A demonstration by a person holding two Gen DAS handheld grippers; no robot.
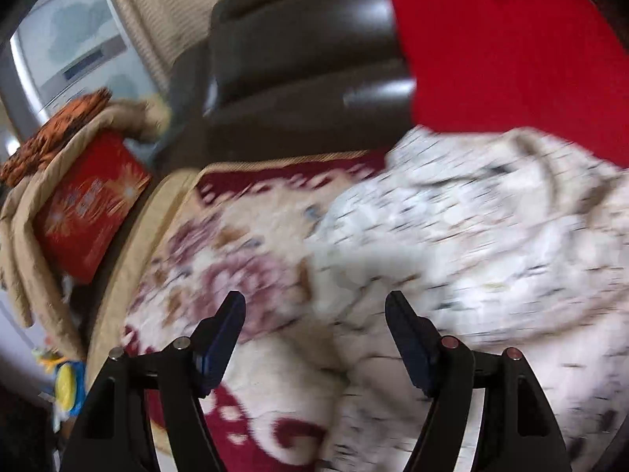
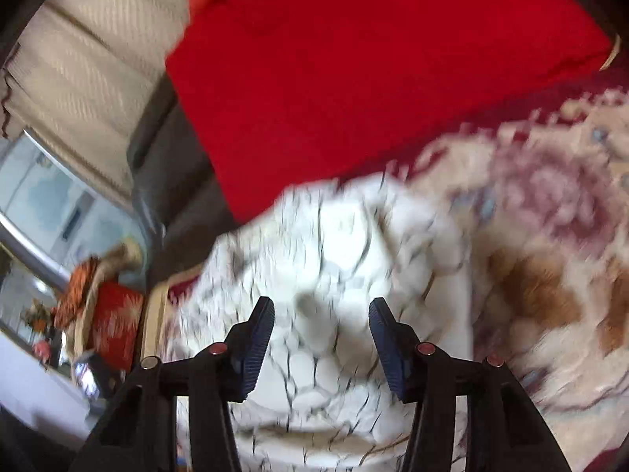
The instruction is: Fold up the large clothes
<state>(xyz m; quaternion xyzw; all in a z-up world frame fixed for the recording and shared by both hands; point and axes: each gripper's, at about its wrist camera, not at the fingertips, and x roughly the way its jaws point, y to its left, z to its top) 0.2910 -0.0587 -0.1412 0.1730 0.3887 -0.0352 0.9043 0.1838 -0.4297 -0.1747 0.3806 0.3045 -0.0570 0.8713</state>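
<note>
A white garment point(image 1: 452, 244) with thin dark crackle lines lies crumpled on the floral sofa cover point(image 1: 236, 236). My left gripper point(image 1: 314, 303) hovers over its left edge, jaws wide apart and nothing between the pads. In the right wrist view the same garment point(image 2: 334, 244) bulges up as a mound right under my right gripper point(image 2: 320, 306). Its jaws stand about half apart. Both ribbed pads point(image 2: 257, 338) show bare, with the cloth behind and below them. Both views are blurred.
A bright red cloth point(image 1: 511, 47) drapes over the dark leather sofa back point(image 1: 298, 59) behind the garment. A red patterned box point(image 1: 90, 204) and an orange cushion point(image 1: 55, 133) sit by the armrest on the left. A window point(image 1: 74, 51) lies beyond.
</note>
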